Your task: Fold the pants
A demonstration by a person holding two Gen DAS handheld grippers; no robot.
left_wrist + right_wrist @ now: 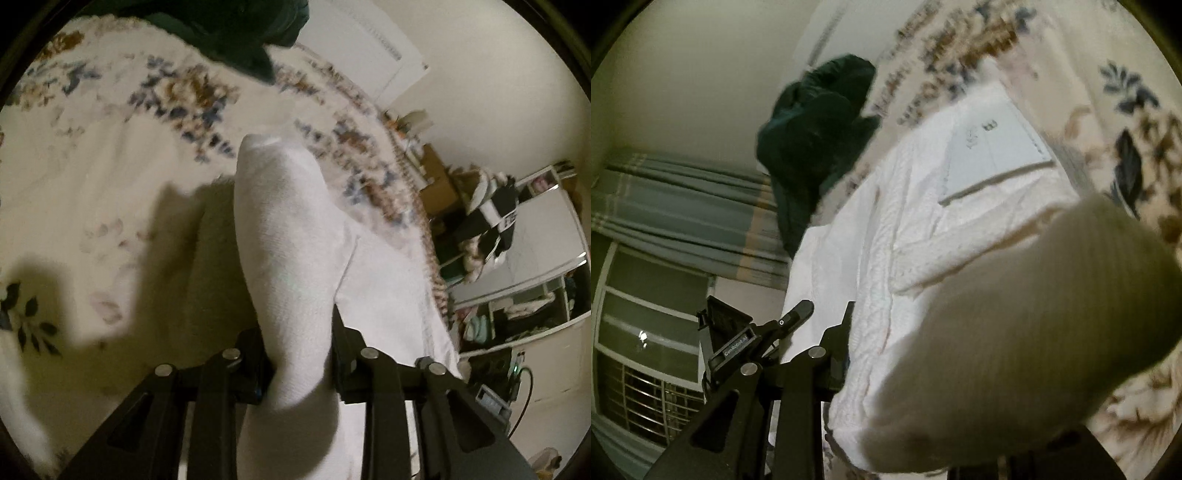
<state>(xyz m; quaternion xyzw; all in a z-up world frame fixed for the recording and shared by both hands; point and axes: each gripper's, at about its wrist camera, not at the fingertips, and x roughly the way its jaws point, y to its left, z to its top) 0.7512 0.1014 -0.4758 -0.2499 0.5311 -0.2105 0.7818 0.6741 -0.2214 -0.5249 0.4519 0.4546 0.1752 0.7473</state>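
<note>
The white pants (pixel 291 236) are bunched between my left gripper's (pixel 299 354) black fingers, which are shut on the cloth and hold it above the floral bedspread (pixel 110 155). In the right wrist view the white pants (pixel 923 240) hang across the frame, with a label patch (pixel 993 147) showing. A thick fold of the cloth (pixel 1015 332) covers my right gripper's (pixel 908 354) right finger; the left finger (pixel 842 347) presses against the fabric, so it is shut on the pants.
A dark green garment (pixel 236 33) lies at the far side of the bed; it also shows in the right wrist view (pixel 816 147). Shelves with clothes (pixel 509 240) stand past the bed's right edge. A curtain (pixel 683 214) and window (pixel 646 350) are at left.
</note>
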